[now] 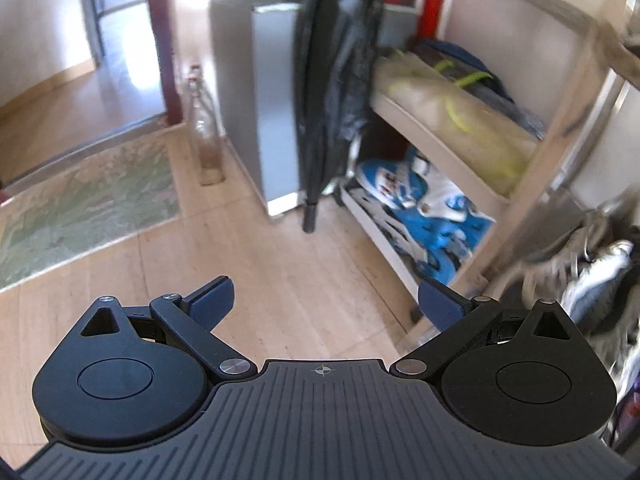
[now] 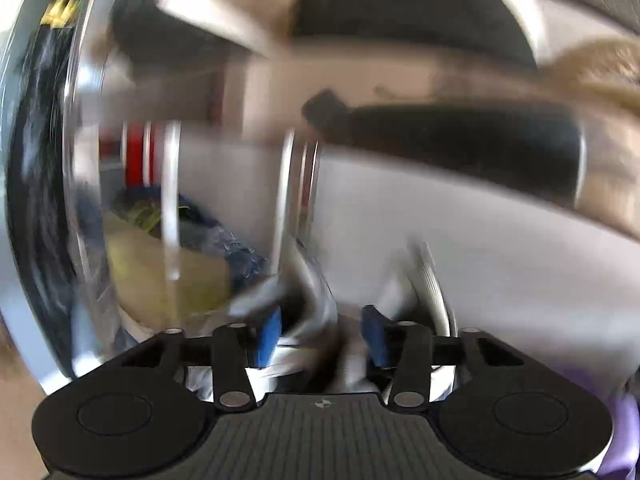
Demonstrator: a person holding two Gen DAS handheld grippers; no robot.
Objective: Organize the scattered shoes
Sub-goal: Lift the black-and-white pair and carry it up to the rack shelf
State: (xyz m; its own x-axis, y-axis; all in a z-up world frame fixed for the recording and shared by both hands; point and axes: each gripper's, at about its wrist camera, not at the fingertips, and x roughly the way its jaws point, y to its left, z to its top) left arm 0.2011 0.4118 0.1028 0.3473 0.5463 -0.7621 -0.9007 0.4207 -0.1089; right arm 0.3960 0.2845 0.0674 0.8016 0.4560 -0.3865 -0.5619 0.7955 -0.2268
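Wooden floor | left tool released, empty | sneakers to its right

I am in a home, in an entry or storage corner; pale wooden floor runs to a patterned rug by an open doorway; a wooden shelf rack holds bags and blue-and-white inline skates; sneakers lie heaped beside it; a glass bottle stands on the floor.
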